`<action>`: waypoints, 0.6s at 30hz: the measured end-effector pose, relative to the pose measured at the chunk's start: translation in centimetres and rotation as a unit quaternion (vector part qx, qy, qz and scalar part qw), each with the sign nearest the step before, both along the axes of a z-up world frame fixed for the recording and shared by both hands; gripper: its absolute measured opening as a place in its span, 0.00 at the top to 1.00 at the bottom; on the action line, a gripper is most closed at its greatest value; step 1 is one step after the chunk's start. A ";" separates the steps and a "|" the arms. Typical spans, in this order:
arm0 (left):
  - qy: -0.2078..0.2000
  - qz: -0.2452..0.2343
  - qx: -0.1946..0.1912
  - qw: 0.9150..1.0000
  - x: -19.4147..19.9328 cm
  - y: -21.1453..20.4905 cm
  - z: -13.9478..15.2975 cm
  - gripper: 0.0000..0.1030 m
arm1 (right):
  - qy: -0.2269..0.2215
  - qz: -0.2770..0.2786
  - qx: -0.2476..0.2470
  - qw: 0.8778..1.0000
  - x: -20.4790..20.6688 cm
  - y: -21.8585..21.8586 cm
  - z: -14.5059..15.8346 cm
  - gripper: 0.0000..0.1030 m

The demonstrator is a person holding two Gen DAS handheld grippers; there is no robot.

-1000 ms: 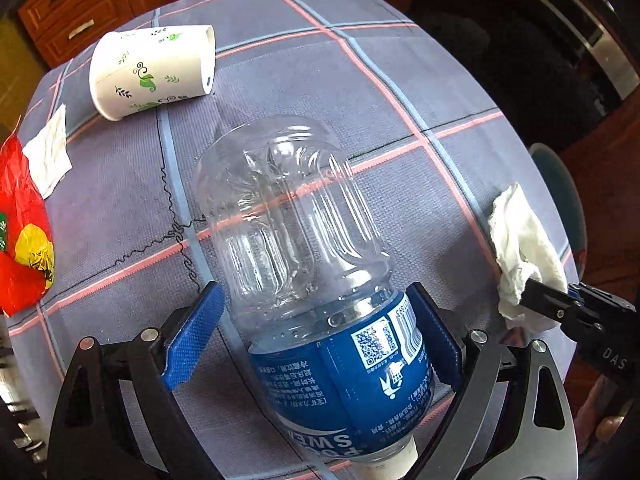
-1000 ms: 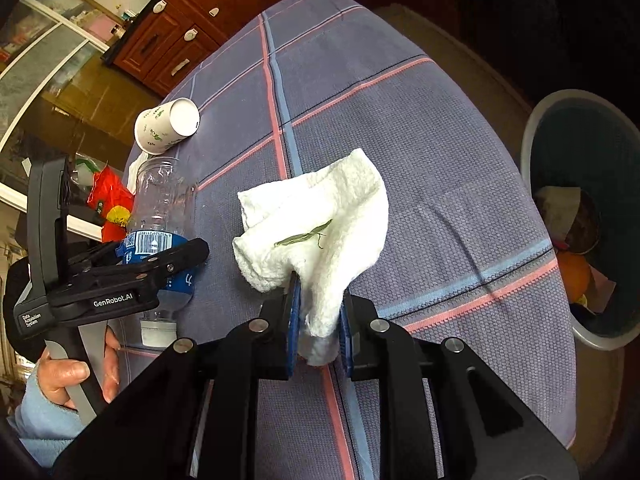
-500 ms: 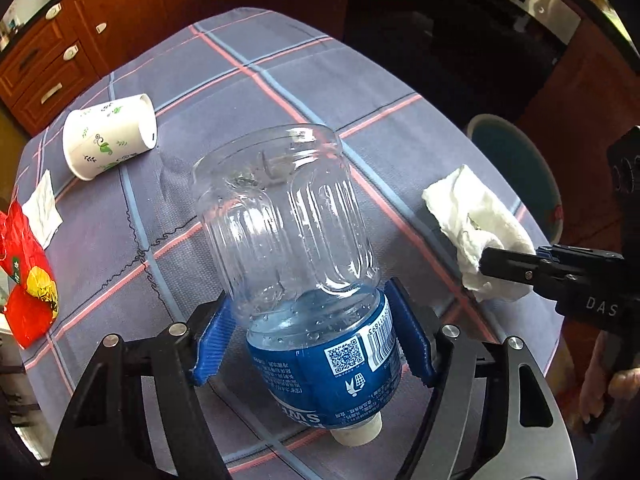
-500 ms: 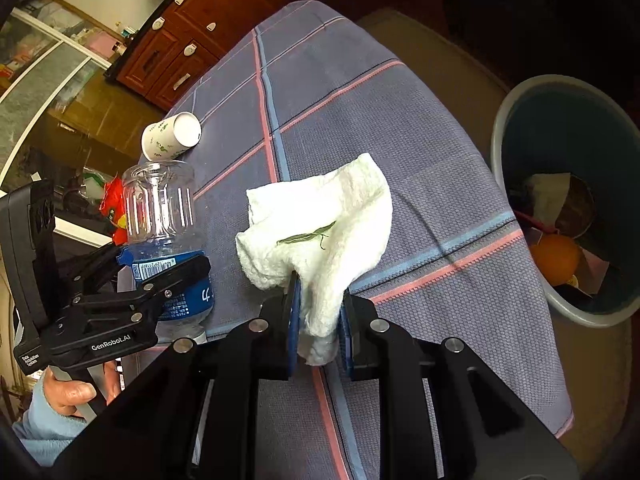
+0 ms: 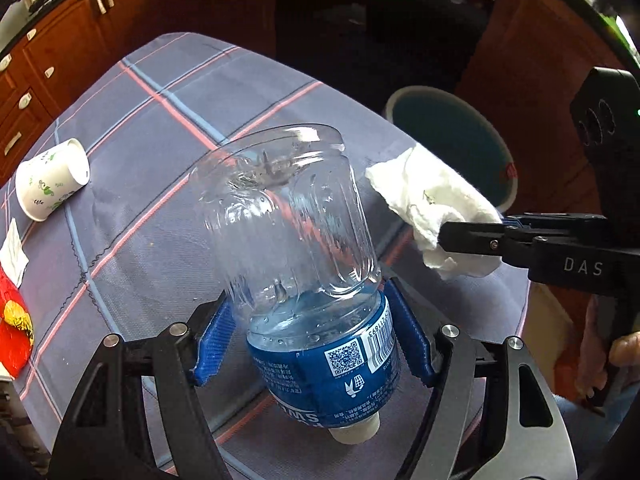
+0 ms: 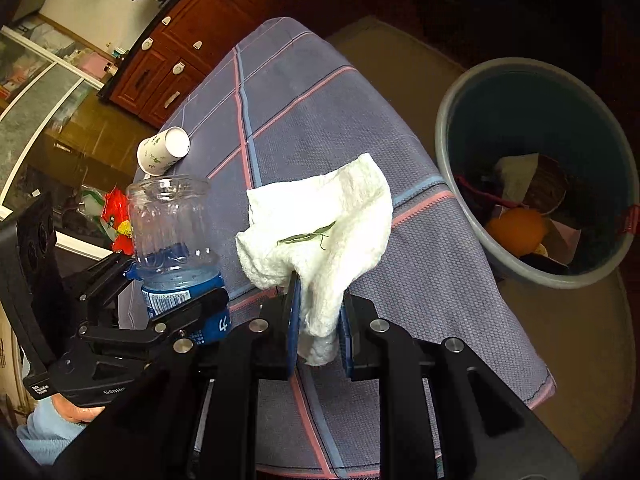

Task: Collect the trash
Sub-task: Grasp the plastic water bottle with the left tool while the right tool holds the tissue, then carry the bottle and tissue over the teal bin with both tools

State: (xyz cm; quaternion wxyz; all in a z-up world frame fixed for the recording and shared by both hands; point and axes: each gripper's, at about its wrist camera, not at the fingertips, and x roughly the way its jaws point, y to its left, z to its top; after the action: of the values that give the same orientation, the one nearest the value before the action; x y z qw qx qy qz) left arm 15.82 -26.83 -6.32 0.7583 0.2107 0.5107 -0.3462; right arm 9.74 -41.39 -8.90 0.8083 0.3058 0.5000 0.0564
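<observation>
My left gripper is shut on a clear plastic bottle with a blue label, held cap toward me above the table; the bottle also shows in the right wrist view. My right gripper is shut on a crumpled white tissue with a small green leaf on it, held above the table's right edge; the tissue also shows in the left wrist view. A grey-blue trash bin stands on the floor to the right, holding an orange and paper scraps.
A white paper cup with green print lies on its side on the plaid tablecloth at far left. A red wrapper and a white paper scrap lie near the left edge. Wooden cabinets stand behind.
Both grippers have risen with their loads and shifted right toward the table edge. The trash bin has come much further into both views.
</observation>
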 end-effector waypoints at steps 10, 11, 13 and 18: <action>0.000 -0.004 0.004 1.000 0.0 -1.6 0.1 0.31 | -0.013 -0.017 0.010 1.000 -1.4 -1.5 0.8 0.84; 0.000 -0.008 0.006 1.000 0.0 -2.1 0.3 0.31 | -0.018 -0.022 0.014 0.999 -1.6 -2.1 1.1 0.84; 0.000 -0.020 0.010 1.000 -0.2 -3.2 0.9 0.33 | -0.027 -0.035 0.017 0.999 -2.0 -3.3 1.9 0.84; -0.003 -0.055 -0.002 0.998 -0.3 -7.1 2.7 0.33 | -0.048 -0.081 0.006 0.996 -3.1 -7.8 3.9 0.84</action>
State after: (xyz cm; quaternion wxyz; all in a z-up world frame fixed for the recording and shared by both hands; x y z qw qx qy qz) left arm 15.50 -33.97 -3.65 0.7400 0.2387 0.4950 -0.3878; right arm 6.63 -49.21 -5.00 0.8316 0.3467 0.4337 0.0086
